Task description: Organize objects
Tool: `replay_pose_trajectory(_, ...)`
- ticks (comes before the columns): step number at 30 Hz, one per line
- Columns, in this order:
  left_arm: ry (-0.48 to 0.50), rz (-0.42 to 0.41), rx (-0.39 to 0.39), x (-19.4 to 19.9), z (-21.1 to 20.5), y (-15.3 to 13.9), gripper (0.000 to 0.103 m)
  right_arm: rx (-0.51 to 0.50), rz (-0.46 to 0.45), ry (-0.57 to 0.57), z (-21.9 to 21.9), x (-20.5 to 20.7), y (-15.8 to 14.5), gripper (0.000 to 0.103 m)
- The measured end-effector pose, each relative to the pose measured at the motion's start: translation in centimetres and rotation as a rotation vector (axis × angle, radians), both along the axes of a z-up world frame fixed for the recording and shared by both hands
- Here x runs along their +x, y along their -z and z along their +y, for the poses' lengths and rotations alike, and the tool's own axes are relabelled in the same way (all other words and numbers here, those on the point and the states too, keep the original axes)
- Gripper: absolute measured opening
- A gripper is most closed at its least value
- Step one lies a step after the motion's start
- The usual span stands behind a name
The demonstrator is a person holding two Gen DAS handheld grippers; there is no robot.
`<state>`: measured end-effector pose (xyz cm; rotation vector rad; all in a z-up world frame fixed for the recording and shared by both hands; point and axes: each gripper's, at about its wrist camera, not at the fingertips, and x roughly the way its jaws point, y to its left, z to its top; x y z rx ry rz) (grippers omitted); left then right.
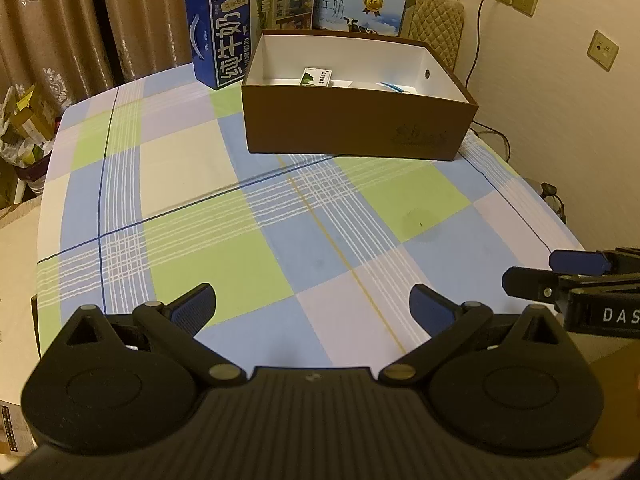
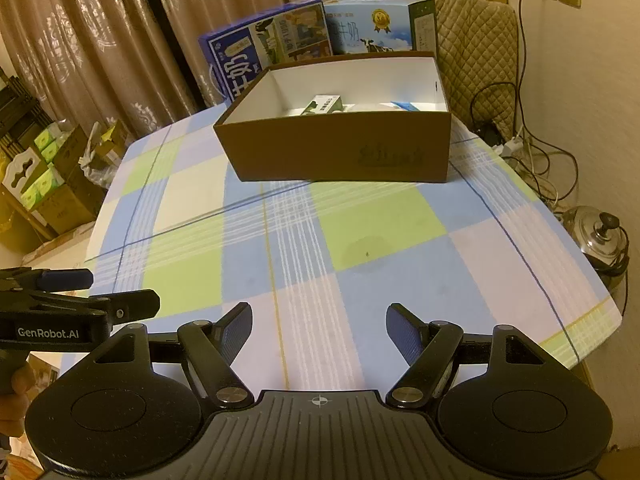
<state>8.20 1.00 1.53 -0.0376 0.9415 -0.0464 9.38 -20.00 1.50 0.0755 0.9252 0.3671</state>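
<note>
Fingers [image 1: 202, 306] on both your grippers were spread and empty, low over the near table [image 1: 192, 216], likely because little remained loose. Far right sat the brown box [image 1: 352, 128], open-topped to take items; inside lay a small green carton [image 1: 318, 77] and a blue-edged packet [image 1: 394, 87].

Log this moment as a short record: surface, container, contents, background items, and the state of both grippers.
surface: table with checked cloth
container: brown box, open top, white inside, at the far side of the table
contents: small green-and-white carton, other pale items, partly hidden by the box wall
behind box: dark blue milk carton, light blue milk carton
left gripper: open, empty, above the near cloth
right gripper: open, empty, above the near cloth
</note>
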Motion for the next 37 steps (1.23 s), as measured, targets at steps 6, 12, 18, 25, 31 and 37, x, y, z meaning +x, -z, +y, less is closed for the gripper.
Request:
replay_pose_trajectory(6,-0.001,-0.003,0.003,-0.2,0.1,-0.1,0.102,0.000,-0.003,-0.001,0.2,-0.3,-0.1,0.071)
replay_pose_trajectory(12,-0.004,-0.009,0.004,-0.4,0.2,-0.2,0.102,0.000,-0.005,-0.002,0.4,-0.3,-0.1,0.071)
replay_pose_trajectory(18,-0.010,-0.006,0.004,0.0,0.4,-0.2,0.102,-0.001,0.001,-0.008,0.6,0.0,0.0,0.071)
replay_pose_trajectory(25,-0.014,-0.009,0.003,0.4,0.5,-0.2,0.102,-0.003,0.005,-0.009,0.9,0.4,0.0,0.071)
replay_pose_trajectory(31,-0.009,-0.016,0.002,0.8,0.4,-0.3,0.102,-0.004,0.005,-0.010,0.9,0.6,0.1,0.071)
replay_pose_trajectory(37,-0.007,-0.018,0.014,1.3,-0.2,-0.3,0.102,-0.006,0.005,-0.010,0.8,0.9,0.1,0.071)
